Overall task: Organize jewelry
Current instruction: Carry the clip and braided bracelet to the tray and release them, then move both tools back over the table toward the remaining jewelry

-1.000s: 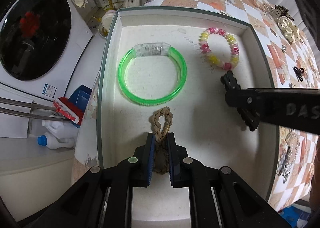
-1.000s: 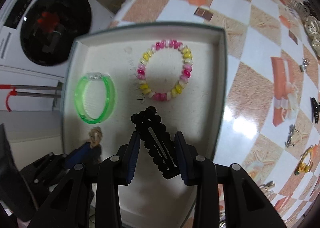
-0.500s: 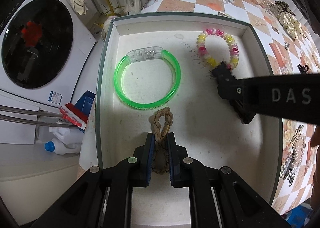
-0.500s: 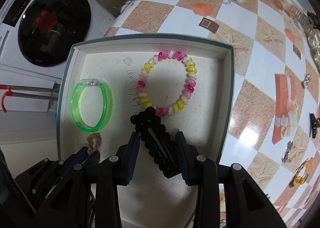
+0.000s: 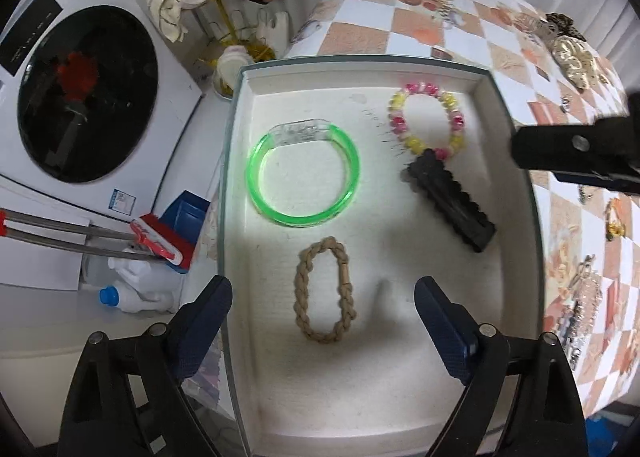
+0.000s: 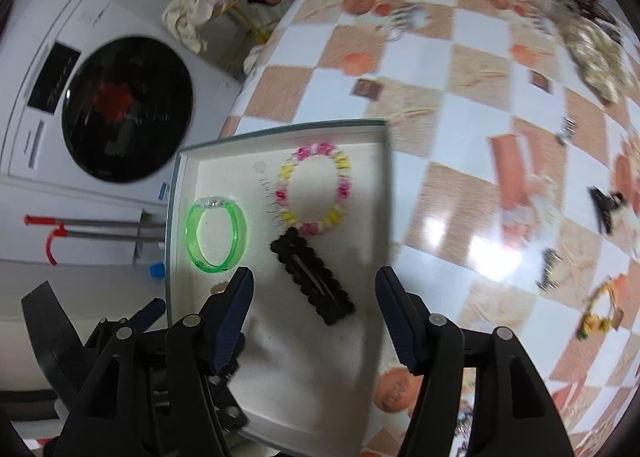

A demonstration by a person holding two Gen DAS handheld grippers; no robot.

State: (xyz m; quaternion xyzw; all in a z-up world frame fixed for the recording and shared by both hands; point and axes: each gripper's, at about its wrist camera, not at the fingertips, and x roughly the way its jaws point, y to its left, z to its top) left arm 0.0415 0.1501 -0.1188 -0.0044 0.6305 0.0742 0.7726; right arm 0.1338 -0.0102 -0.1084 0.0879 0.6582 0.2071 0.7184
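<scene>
Checkered table (image 6: pixel 452 185), orange and white squares, loose jewelry scattered along its right side. White tray (image 5: pixel 234 185) with grey-green rim sits at the table's left edge, beside a washing machine (image 5: pixel 80 93).

Four pieces lie flat on the tray floor. Green translucent bangle (image 5: pixel 304 173), clear clasp toward the far edge, left-centre. Pink-yellow-white bead bracelet (image 5: pixel 426 121) in the far right corner. Black scalloped hair clip (image 5: pixel 450 205), long axis diagonal from the bead bracelet toward the near right, far tip touching the beads. Tan braided rope loop (image 5: pixel 324 289), oval, long axis running near-to-far, near-centre.

Left gripper (image 5: pixel 322 321) points steeply down over the near edge; jaws have just been opening, now wide apart, the rope loop lying free between them, pads not touching it. Right gripper (image 6: pixel 314 317) tilted down over the near right part; jaws have just been opening, moderately wide, the clip's near end between them, untouched.
</scene>
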